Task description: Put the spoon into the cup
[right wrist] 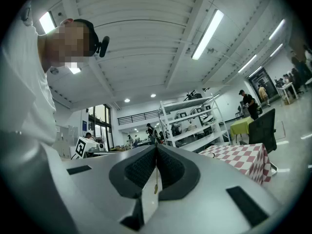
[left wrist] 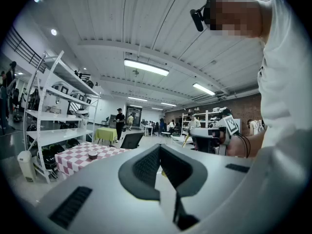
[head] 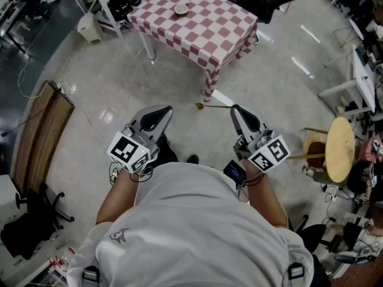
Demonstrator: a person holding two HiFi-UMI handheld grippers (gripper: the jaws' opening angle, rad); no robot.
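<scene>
Gold spoon [head: 214,106] clamped in the right tongs [head: 234,108], held out level above the floor [head: 269,94], left tongs [head: 167,109] pressed together on nothing, cup [head: 181,8] set on the checkered counter [head: 209,31], well apart from both.

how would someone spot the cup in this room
Find the pink-and-white checked table at the top of the head view. The cup is a small round brownish thing toward its far side. It is the only thing on that table; the spoon is off it, in the right gripper.
</scene>
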